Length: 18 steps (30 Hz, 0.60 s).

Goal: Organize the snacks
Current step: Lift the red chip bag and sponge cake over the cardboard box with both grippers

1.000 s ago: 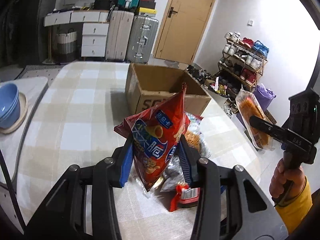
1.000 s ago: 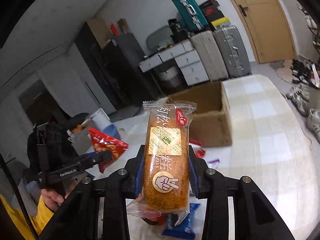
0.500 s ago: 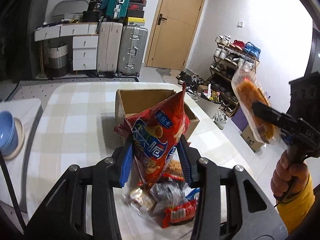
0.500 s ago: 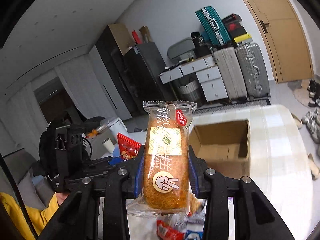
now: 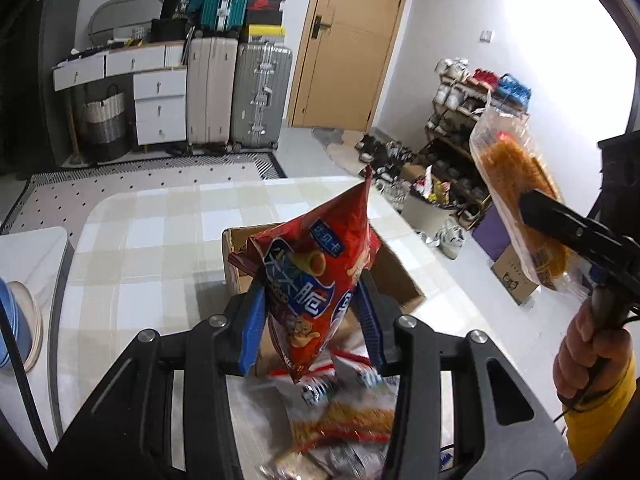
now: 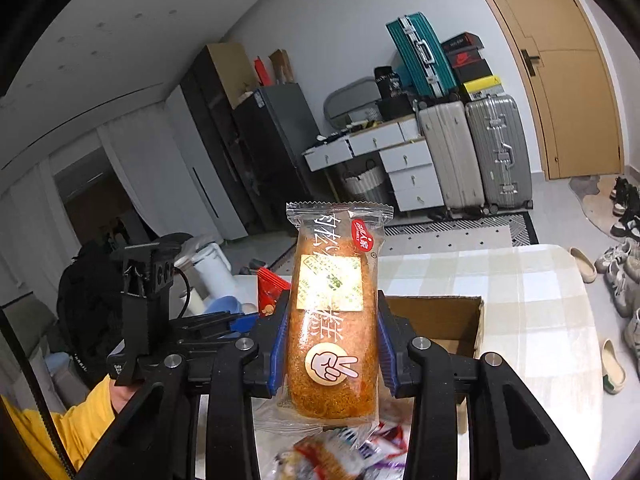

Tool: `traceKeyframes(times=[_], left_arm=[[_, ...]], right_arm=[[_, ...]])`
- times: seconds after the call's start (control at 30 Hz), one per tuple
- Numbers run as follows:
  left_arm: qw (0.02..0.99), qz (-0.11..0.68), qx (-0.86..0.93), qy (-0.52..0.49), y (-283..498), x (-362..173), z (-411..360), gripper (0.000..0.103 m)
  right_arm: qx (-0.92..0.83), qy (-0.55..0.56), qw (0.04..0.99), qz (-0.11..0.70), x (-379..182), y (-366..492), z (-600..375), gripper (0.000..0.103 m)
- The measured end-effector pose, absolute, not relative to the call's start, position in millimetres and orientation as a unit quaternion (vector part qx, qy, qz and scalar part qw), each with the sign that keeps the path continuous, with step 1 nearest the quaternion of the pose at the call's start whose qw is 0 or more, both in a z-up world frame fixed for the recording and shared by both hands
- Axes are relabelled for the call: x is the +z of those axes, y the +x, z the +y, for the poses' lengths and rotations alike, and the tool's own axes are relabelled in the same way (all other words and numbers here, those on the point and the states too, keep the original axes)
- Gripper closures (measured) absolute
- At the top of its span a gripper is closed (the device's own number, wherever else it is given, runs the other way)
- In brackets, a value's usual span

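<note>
My left gripper (image 5: 310, 320) is shut on a red snack bag (image 5: 316, 272) and holds it upright above a pile of loose snack packets (image 5: 344, 424). My right gripper (image 6: 332, 344) is shut on a clear-wrapped meat-floss cake (image 6: 334, 320), also held high; the cake shows at the right of the left wrist view (image 5: 516, 204). An open cardboard box (image 5: 396, 276) stands on the checked table (image 5: 160, 240) just beyond the pile. It also shows in the right wrist view (image 6: 444, 320).
Blue bowls (image 5: 10, 328) sit on a side table at the left. Suitcases (image 5: 236, 92), white drawers (image 5: 160, 108) and a door (image 5: 348, 40) line the far wall. A shoe rack (image 5: 460, 120) stands right of the table.
Both grippers have risen well above the table with their snacks still held. The box and the snack pile now appear lower and farther below them.
</note>
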<state>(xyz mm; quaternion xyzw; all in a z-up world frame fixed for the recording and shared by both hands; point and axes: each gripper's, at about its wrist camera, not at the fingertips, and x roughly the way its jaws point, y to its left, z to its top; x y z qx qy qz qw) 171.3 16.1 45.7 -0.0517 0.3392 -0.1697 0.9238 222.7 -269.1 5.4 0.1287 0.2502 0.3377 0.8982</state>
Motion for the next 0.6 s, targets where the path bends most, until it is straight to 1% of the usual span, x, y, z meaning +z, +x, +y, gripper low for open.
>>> traceKeyframes(times=[0.37, 0.6], left_arm=[[0.907, 0.384, -0.169, -0.049, 255, 0, -14, 0.064], [0.897, 0.411, -0.158, -0.041, 290, -31, -22, 0.064]], right_arm=[[0.323, 0.137, 0.882, 0.315, -49, 318, -255, 0.065], [0.325, 0.122, 0.867, 0.357, -86, 350, -244, 0.065]])
